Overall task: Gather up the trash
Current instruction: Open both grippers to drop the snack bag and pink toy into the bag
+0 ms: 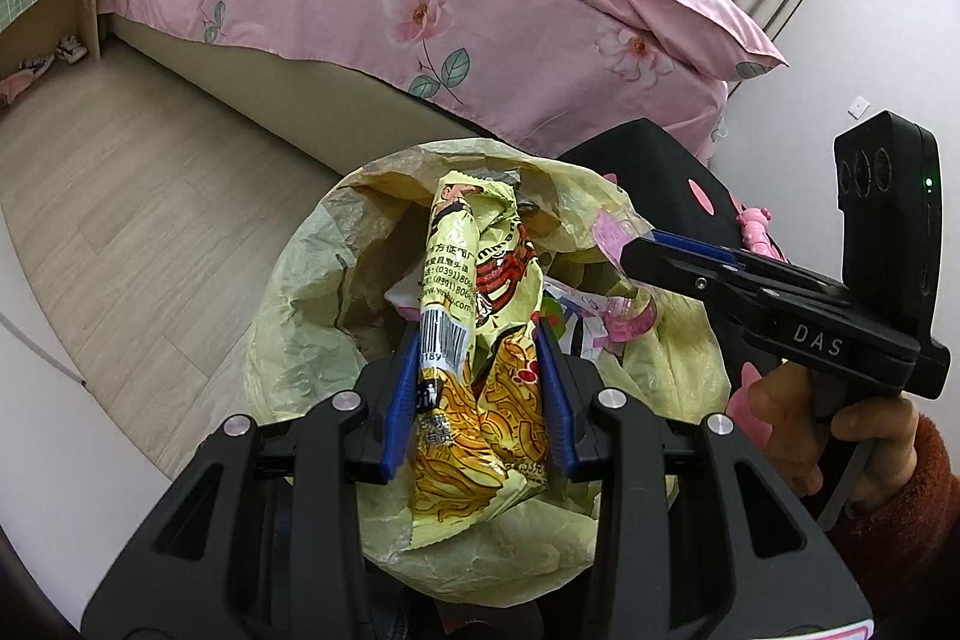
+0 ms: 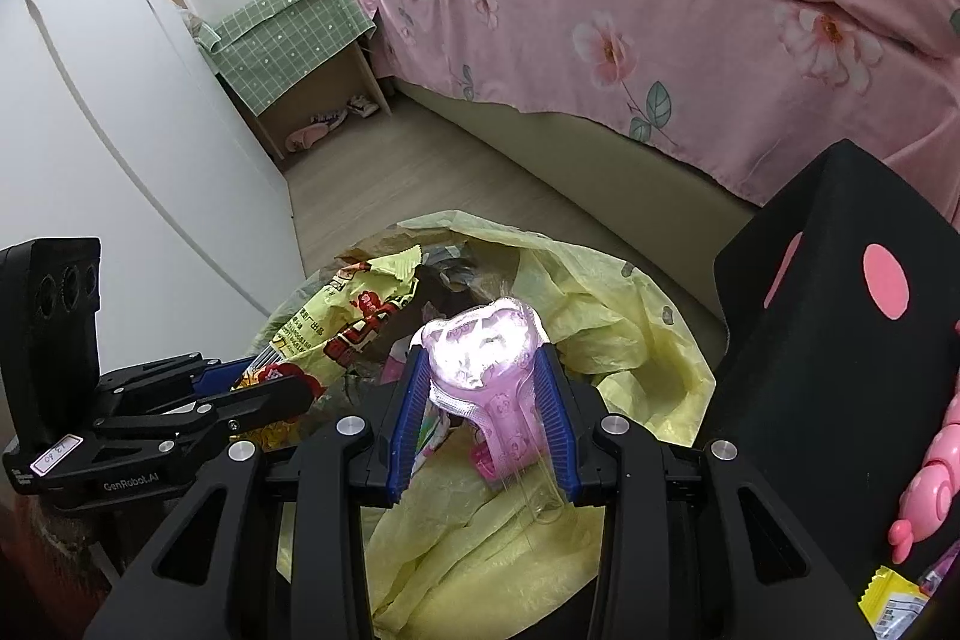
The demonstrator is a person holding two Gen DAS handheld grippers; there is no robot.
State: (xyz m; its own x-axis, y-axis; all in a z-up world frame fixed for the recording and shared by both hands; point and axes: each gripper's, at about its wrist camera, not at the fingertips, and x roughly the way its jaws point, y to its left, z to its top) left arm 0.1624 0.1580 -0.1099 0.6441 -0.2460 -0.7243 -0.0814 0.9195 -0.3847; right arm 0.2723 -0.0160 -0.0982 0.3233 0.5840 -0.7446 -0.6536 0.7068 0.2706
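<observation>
My left gripper (image 1: 480, 400) pinches the crinkly noodle wrapper (image 1: 474, 340) mid-length: light and limp. My right gripper (image 2: 480, 400) clamps the pink plastic blister pack (image 2: 480, 364), stiffer and slick, over the yellow trash bag (image 2: 630, 340).

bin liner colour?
Pale yellow trash bag liner, translucent and crinkled; it shows best in the right wrist view.

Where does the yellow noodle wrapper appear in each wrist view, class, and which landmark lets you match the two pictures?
Left wrist view: the yellow noodle wrapper stands at centre, clamped by the left gripper over the yellow trash bag.
Right wrist view: the wrapper lies left of centre, beside the pink plastic packaging.
Shared landmark: the pink floral bedspread.
</observation>
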